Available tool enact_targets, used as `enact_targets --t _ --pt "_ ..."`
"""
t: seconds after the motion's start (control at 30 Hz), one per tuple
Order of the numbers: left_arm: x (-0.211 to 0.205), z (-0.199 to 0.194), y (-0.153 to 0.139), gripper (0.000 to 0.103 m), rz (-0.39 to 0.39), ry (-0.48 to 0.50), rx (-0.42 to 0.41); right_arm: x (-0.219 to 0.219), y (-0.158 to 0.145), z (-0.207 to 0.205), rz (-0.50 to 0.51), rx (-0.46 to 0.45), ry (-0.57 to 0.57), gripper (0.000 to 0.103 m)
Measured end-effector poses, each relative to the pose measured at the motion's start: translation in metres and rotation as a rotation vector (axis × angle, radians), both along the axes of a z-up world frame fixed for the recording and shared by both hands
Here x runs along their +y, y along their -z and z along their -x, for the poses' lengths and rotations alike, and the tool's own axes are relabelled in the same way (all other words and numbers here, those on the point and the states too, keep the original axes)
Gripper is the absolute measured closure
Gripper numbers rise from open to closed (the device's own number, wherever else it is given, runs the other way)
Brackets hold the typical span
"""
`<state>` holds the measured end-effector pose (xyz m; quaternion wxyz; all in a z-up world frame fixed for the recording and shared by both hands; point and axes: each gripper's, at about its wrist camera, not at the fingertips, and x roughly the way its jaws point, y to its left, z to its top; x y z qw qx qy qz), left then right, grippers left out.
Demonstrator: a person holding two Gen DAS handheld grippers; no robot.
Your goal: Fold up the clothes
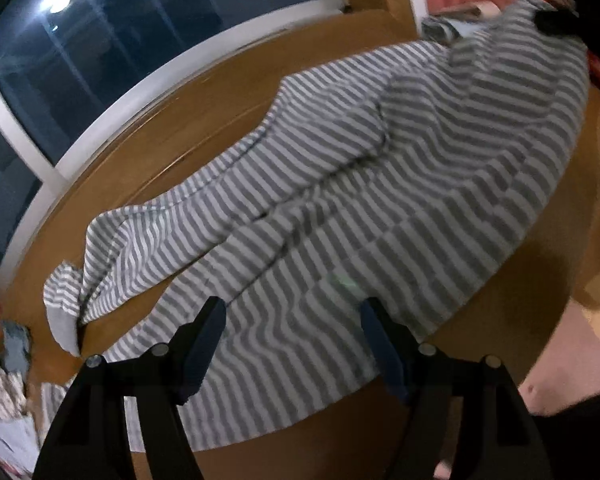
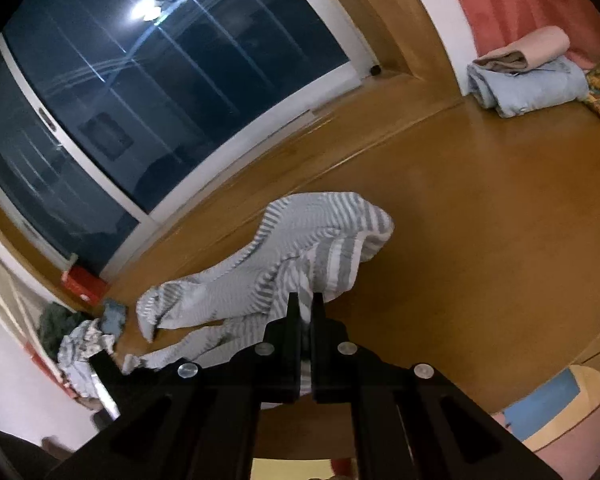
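1. Left tongs (image 1: pixel 292 320) are hanging spread over the striped shirt (image 1: pixel 360 184), pinching nothing.
2. Right tongs (image 2: pixel 306 300) are pinching the shirt's far end, lifting it while the rest is lying on the floor (image 2: pixel 480 200).
3. Folding looks to be starting; next, the left tongs need an edge to grip.

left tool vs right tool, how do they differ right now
The left tool is open, hovering above the striped garment with nothing gripped. The right tool is shut on a fold of that cloth, lifting it off the wooden floor. Both have black fingers.
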<state>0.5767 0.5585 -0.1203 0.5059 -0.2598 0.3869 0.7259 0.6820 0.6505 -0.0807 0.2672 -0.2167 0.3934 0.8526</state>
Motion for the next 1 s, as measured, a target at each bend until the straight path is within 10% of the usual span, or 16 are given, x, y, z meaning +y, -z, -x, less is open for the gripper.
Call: enact_targets --t 0.07,0.13,0.33,0.57,0.63,0.77,1.0 --pt "0.000 0.008 -0.006 0.084 -0.022 -0.031 -0.068 -0.002 -0.005 -0.001 -0.029 -0.013 -0.015 0.099" --pt "-0.004 0.015 -0.016 0.095 -0.046 -0.056 -0.127 -0.003 -0.009 0.000 -0.069 -0.050 -0.023 0.099" --pt "-0.050 0.026 -0.059 0.096 -0.102 -0.134 -0.239 -0.003 0.022 0.019 -0.125 -0.359 -0.072 0.099" --pt "-0.049 0.020 -0.041 0.096 0.004 -0.144 -0.232 -0.015 0.053 0.016 -0.082 -0.394 -0.142 0.099" --pt "-0.040 0.007 -0.033 0.091 0.046 -0.073 -0.213 -0.012 0.051 0.008 -0.036 -0.327 -0.131 0.099" --pt "-0.026 -0.036 -0.022 0.031 0.069 0.094 -0.089 -0.005 0.035 -0.004 0.040 -0.152 -0.105 0.099" --pt "0.004 -0.054 -0.011 0.023 -0.002 0.102 0.017 -0.001 -0.007 -0.008 0.032 0.011 -0.106 0.099"
